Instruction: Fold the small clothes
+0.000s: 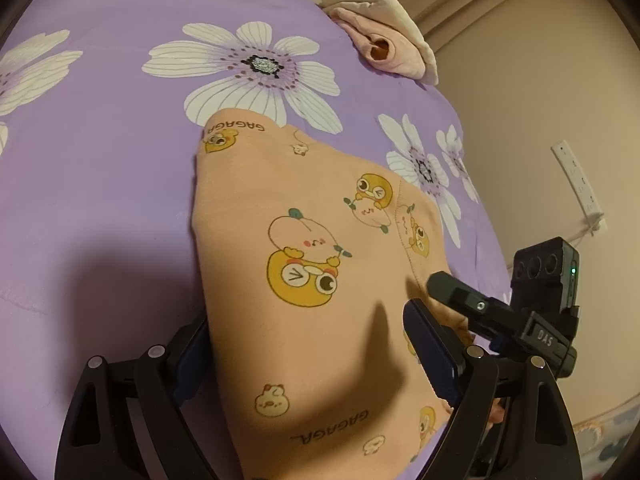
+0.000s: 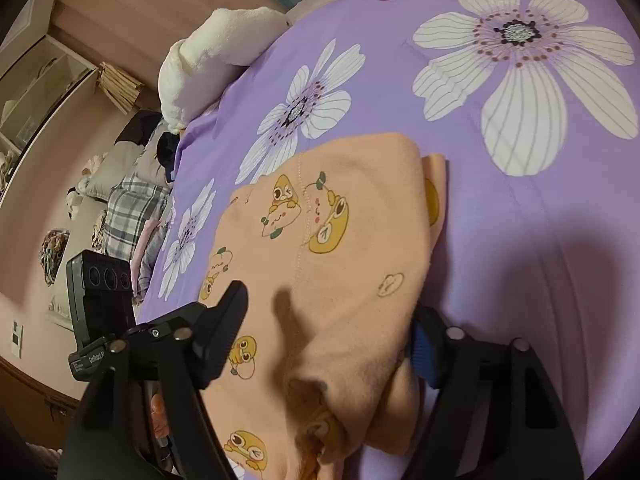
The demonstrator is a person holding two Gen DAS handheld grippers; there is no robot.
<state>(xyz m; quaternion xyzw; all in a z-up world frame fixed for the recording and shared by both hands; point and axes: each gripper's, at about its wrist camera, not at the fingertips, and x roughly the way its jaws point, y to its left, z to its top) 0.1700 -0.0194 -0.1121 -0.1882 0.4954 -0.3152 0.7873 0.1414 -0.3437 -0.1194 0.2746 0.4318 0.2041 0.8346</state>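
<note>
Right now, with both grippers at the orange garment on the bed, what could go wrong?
1. The orange garment bulges between wide jaws of the left gripper and right gripper; it may slip or fold crooked.
2. The grippers sit close together and might collide.
3. Pads could also snag the purple bedsheet.

- The peach garment (image 1: 320, 240) is soft matt knit cloth with printed cartoon ducks and a stitched seam.
- The purple bedsheet (image 1: 100, 160) is smooth woven cloth with a faint sheen and printed white flowers.
- The left claw (image 1: 316, 352) and right claw (image 2: 320, 344) are matt black plastic with small shiny metal pins; the right claw's pad (image 2: 422, 354) is ribbed blue rubber.
- The white bundle (image 2: 208, 60) looks fluffy, like plush.
</note>
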